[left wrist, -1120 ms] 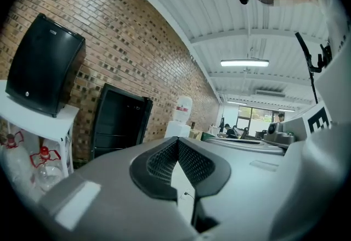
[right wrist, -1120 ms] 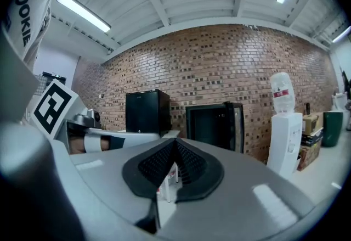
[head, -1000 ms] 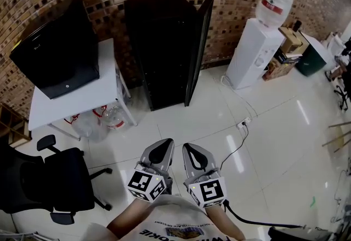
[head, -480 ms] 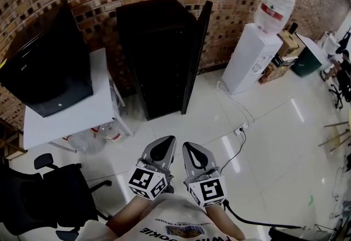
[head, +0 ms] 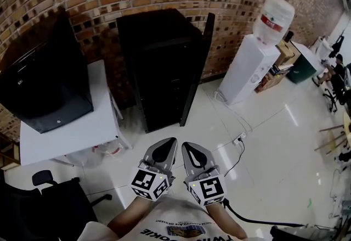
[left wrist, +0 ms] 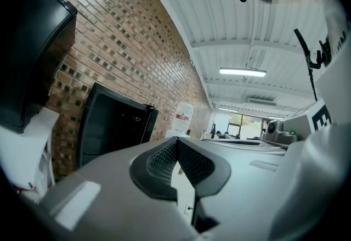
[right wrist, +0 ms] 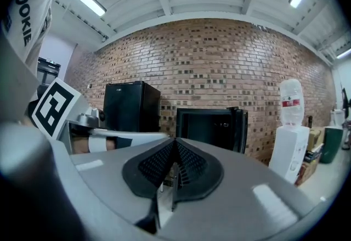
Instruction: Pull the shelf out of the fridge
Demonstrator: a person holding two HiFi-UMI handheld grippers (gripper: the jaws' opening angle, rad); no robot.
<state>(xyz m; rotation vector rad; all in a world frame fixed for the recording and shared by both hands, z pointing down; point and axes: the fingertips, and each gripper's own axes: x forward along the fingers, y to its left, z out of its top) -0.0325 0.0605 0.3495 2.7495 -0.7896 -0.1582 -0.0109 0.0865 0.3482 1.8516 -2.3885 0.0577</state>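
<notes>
A tall black fridge (head: 156,67) stands against the brick wall, its door (head: 197,61) swung open to the right. The inside is dark and I cannot make out a shelf. The fridge also shows in the left gripper view (left wrist: 112,130) and in the right gripper view (right wrist: 211,127). My left gripper (head: 169,142) and right gripper (head: 186,145) are held side by side close to my body, well short of the fridge, above the white floor. Both are shut with nothing between the pads, as seen up close on the left gripper (left wrist: 176,142) and the right gripper (right wrist: 175,141).
A white table (head: 71,130) carrying a black box-shaped appliance (head: 46,78) stands left of the fridge. A white water dispenser (head: 248,67) with a bottle stands to the right. A black office chair (head: 44,204) is at lower left. A cable (head: 236,152) lies on the floor.
The fridge and table have shifted slightly lower and closer in the head view as I move toward them. Both grippers stay shut and side by side.
</notes>
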